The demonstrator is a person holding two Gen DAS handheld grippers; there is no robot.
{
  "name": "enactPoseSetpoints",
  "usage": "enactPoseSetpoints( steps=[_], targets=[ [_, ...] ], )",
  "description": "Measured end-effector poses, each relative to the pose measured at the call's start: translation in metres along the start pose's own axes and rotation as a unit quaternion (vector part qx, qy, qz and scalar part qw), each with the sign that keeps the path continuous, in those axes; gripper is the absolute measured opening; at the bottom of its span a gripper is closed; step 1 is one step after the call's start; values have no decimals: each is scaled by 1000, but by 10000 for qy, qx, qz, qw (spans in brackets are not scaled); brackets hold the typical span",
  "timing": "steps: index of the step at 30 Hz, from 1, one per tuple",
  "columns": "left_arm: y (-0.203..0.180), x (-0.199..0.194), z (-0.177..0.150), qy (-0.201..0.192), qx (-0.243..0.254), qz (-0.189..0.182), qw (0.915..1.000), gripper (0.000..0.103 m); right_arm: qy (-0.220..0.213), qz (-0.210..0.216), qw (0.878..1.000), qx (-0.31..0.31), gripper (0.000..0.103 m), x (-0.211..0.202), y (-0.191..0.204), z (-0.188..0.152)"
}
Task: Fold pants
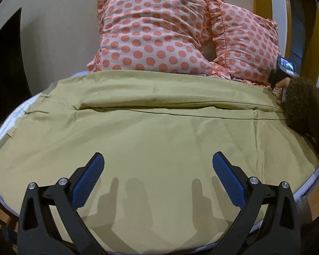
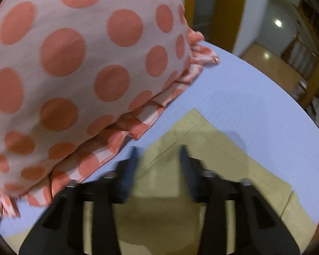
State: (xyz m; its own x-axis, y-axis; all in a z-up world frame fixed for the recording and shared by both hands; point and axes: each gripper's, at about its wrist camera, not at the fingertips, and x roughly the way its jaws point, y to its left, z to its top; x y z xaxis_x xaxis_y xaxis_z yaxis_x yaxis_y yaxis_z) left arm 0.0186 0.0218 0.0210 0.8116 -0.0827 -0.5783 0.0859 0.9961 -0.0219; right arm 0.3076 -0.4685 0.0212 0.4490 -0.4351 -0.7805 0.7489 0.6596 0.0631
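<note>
While soft, limp pants (image 1: 159, 127) lie flat on bed: take hem corner; left tongs (image 1: 158, 165) wide open, empty; right tongs (image 2: 158, 161) parted, empty.

— Inspector: State your counts.

— Operator: I count one pair of olive-tan cotton pants (image 1: 159, 127), laid out with one leg over the other. I count two pink pillows with orange polka dots and ruffled edges (image 1: 151, 34) (image 1: 244, 42). One pale lilac bed sheet (image 2: 244, 97) lies beneath.

— Inspector: Grippers?

— Operator: Two black grippers with blue ribbed pads: my left (image 1: 158, 161), my right (image 2: 158, 155). Each shows two fingers, spread apart. Neither holds anything.
</note>
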Motion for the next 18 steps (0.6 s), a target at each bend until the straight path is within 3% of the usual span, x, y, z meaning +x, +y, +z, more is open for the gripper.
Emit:
enactPoseSetpoints(
  steps=[3, 5, 9, 13, 16, 18],
  targets=[
    [2, 3, -1, 54, -104, 13, 9999, 101, -142, 526, 9982, 267, 10, -6, -22, -6],
    [5, 1, -2, 43, -169, -34, 9998, 101, -40, 1222, 9884, 899, 7, -5, -49, -8],
    [15, -11, 0, -117, -360, -188, 9991, 101, -68, 2450, 9530, 1784, 5, -18, -97, -17],
    [30, -24, 6, -340, -613, -330, 9970, 101, -606, 3502, 9184, 1738, 5, -87, -140, -44],
    [43, -28, 13, -402, -772, -739, 9935, 101, -699, 4123, 8903, 1800, 4, -133, -189, -83],
    [51, -30, 20, -475, -860, -1033, 9898, 101, -535, 4198, 8852, 1932, 4, -153, -226, -130]
  ],
)
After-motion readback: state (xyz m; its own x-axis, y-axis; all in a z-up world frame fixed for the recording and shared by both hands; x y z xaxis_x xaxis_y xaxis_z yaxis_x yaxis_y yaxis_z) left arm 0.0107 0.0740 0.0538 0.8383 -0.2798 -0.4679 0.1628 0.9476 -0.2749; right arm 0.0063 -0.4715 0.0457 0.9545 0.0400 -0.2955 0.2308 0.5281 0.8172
